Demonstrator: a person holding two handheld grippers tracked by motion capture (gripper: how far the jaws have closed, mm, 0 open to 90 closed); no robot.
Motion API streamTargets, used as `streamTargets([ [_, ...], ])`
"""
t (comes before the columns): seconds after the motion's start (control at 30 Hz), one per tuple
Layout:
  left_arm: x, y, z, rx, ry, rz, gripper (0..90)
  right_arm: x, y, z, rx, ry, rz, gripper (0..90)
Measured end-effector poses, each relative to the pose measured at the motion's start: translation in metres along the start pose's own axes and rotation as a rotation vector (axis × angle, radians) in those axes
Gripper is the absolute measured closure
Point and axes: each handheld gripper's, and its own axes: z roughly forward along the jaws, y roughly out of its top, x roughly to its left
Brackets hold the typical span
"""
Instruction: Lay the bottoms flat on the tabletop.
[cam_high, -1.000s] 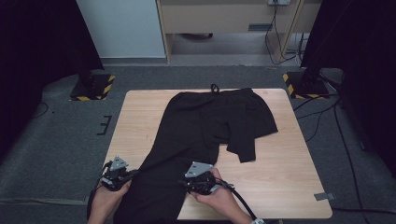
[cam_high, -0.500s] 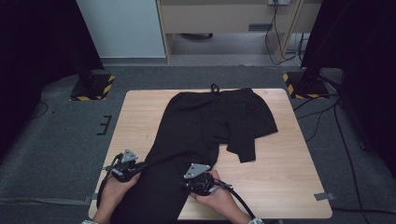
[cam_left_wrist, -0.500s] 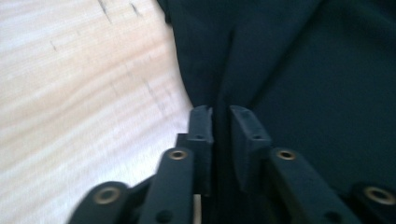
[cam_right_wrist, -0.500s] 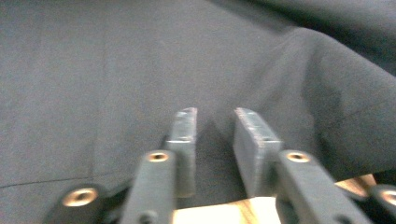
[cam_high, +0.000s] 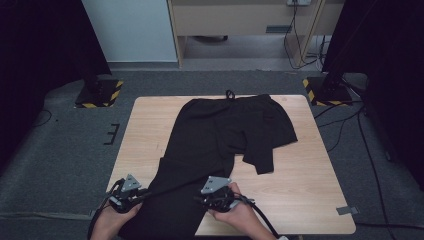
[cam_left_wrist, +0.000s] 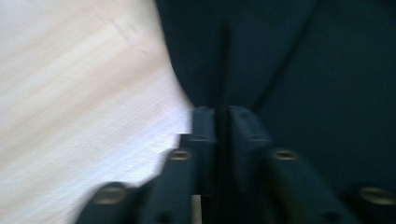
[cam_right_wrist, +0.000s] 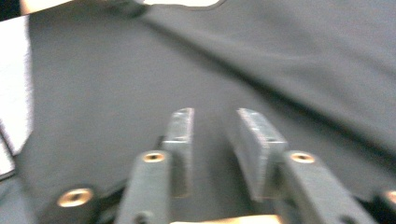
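Black trousers lie flat on the wooden table, waistband at the far edge. One leg is folded short to the right and the other runs to the front edge. My left gripper sits at that long leg's left edge. In the left gripper view its jaws stand almost together with a fold of the black cloth pinched between them; they have just been opening. My right gripper rests on the leg's right side. Its jaws stand apart over the cloth, having just been opening.
Bare wood lies left and right of the trousers. Black stands with yellow-striped bases flank the table's far corners, and cables trail on the grey floor at right. The long leg reaches the table's front edge between the two hands.
My left gripper slid in toward the leg, then drew back to the front edge. The right gripper kept its place. The trousers lie much as before.
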Motion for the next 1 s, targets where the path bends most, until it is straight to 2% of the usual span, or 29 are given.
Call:
streamTargets([
  [0.03, 0.003, 0.006, 0.004, -0.017, 0.004, -0.008, 49.1, -0.012, -0.001, -0.001, 0.004, -0.015, 0.039, 55.4],
  [0.07, 0.004, 0.009, 0.008, -0.026, -0.002, -0.015, 49.1, -0.012, -0.001, -0.001, 0.004, -0.015, 0.039, 55.4],
  [0.1, 0.007, 0.014, 0.015, -0.034, -0.002, -0.019, 44.2, -0.016, -0.003, 0.002, 0.016, -0.030, 0.051, 50.5],
  [0.13, 0.010, 0.020, 0.024, -0.033, 0.009, -0.027, 44.2, -0.016, -0.003, 0.002, 0.016, -0.030, 0.051, 50.5],
  [0.2, 0.016, 0.028, 0.040, -0.022, 0.015, -0.045, 39.5, -0.015, -0.006, 0.008, 0.030, -0.009, 0.050, 47.5],
  [0.23, 0.019, 0.030, 0.048, -0.021, 0.003, -0.050, 42.3, -0.013, -0.007, 0.010, 0.033, -0.009, 0.045, 46.7],
  [0.3, 0.023, 0.033, 0.053, -0.045, -0.013, -0.079, 44.2, -0.010, -0.008, 0.015, 0.036, 0.001, 0.039, 46.3],
  [0.33, 0.023, 0.033, 0.053, -0.049, -0.014, -0.078, 52.6, -0.008, -0.010, 0.020, 0.048, -0.002, 0.039, 46.3],
  [0.37, 0.023, 0.033, 0.053, -0.049, -0.014, -0.078, 55.0, -0.008, -0.010, 0.020, 0.048, -0.002, 0.039, 46.3],
  [0.4, 0.021, 0.031, 0.051, -0.047, -0.023, -0.072, 63.1, -0.007, -0.011, 0.023, 0.060, 0.000, 0.040, 46.6],
  [0.47, 0.017, 0.028, 0.047, -0.042, -0.035, -0.060, 65.9, -0.007, -0.011, 0.023, 0.058, -0.004, 0.037, 46.6],
  [0.57, 0.010, 0.023, 0.039, -0.019, -0.059, -0.048, 78.2, -0.006, -0.012, 0.022, 0.061, -0.008, 0.031, 47.0],
  [0.6, 0.006, 0.021, 0.036, -0.011, -0.067, -0.039, 80.0, -0.004, -0.012, 0.022, 0.058, -0.010, 0.028, 47.0],
  [0.63, 0.002, 0.018, 0.031, 0.008, -0.058, -0.022, 82.0, 0.000, -0.014, 0.021, 0.050, -0.017, 0.010, 46.9],
  [0.83, 0.000, 0.012, 0.023, 0.037, -0.048, -0.037, 81.9, 0.003, -0.015, 0.020, 0.052, -0.004, 0.007, 45.5],
  [0.9, -0.001, 0.010, 0.020, 0.045, -0.040, -0.026, 79.4, 0.002, -0.013, 0.018, 0.071, 0.011, 0.013, 42.7],
  [0.97, 0.000, 0.013, 0.021, 0.034, 0.002, -0.014, 65.5, -0.001, -0.012, 0.009, 0.047, -0.011, 0.012, 38.4],
  [1.0, 0.004, 0.022, 0.023, -0.038, 0.028, -0.021, 52.4, -0.010, -0.011, -0.004, 0.024, -0.049, 0.015, 33.1],
])
